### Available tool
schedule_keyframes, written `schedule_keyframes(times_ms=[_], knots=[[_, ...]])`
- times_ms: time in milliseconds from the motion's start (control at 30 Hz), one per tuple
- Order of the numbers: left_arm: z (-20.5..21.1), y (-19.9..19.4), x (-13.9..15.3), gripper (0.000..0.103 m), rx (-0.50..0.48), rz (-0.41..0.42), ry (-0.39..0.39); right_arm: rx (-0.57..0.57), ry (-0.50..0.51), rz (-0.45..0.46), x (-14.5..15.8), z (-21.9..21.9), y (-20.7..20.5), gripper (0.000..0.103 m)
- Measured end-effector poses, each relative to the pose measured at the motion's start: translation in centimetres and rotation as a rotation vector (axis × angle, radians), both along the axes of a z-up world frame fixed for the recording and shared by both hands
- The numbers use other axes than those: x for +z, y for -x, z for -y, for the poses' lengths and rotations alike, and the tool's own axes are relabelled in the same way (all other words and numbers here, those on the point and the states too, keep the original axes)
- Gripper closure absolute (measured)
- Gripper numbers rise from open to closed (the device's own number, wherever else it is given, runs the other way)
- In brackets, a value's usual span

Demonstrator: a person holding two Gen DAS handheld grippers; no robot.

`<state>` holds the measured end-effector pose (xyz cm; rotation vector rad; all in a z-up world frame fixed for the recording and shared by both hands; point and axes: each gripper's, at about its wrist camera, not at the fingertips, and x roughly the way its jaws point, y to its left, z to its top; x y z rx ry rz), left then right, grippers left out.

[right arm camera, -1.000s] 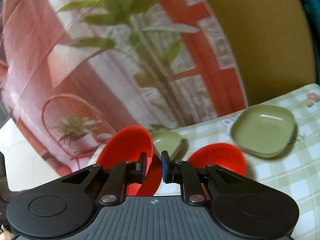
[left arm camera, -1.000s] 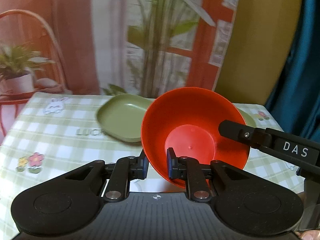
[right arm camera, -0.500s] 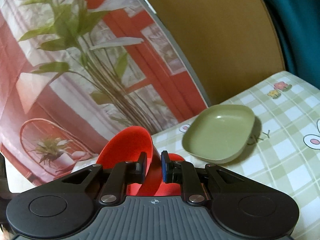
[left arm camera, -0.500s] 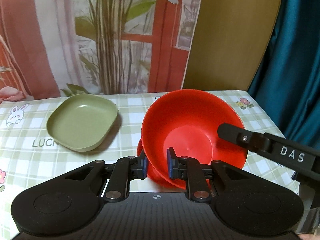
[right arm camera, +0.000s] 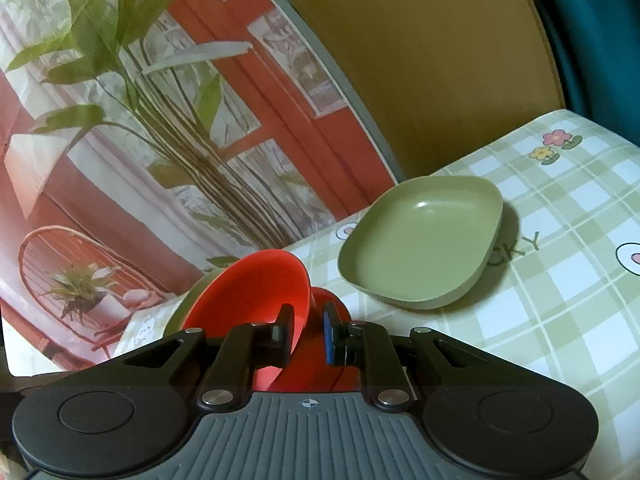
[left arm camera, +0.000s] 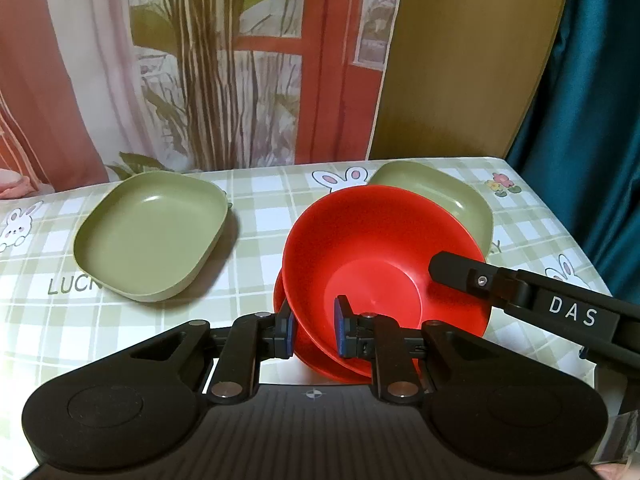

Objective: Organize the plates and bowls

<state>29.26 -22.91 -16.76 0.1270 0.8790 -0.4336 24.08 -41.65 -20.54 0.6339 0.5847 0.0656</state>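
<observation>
While your left gripper [left arm camera: 313,332] pinches the near rim of the upper red bowl [left arm camera: 380,256], one pad outside the wall and one inside, your right gripper [right arm camera: 307,334] clamps the same bowl's right rim, its black finger reaching across the wall in the left wrist view. You hold the bowl tilted, mouth facing up and toward the left gripper, directly over the lower red bowl [left arm camera: 285,304], which sits on the checked tablecloth [left arm camera: 40,304] and shows only as a crescent at the near left. A round bowl has no long axis, so what matters is levelling its rim.

This looks like the nesting step, nearly finished. The next move seems to call for tipping the upper bowl flat so its base drops into the lower one, then spreading both sets of jaws and backing out along the rim without dragging the stack.

Farther back, one green square plate [left arm camera: 150,236] lies well apart to the left, and a second green plate [left arm camera: 460,196] sits just behind the bowls on the right; they likely get stacked afterward.
</observation>
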Motion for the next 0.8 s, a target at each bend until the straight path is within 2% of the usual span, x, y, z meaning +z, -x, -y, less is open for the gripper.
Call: schedule_keyframes(times_ms=[700,767,800], knots=[[0.1,-0.7,-0.7,0.082,0.003,-0.009,-0.012,0.01,0.008,-0.035,-1.3,-0.1,-0.8,0.088],[0.1,-0.7,-0.7,0.079,0.005,-0.006,-0.013,0.011,0.007,-0.034,-1.3,0.0,-0.7,0.088],[0.1,-0.6,-0.6,0.072,0.008,-0.001,-0.019,0.009,0.008,-0.034,-1.3,0.0,-0.7,0.088]])
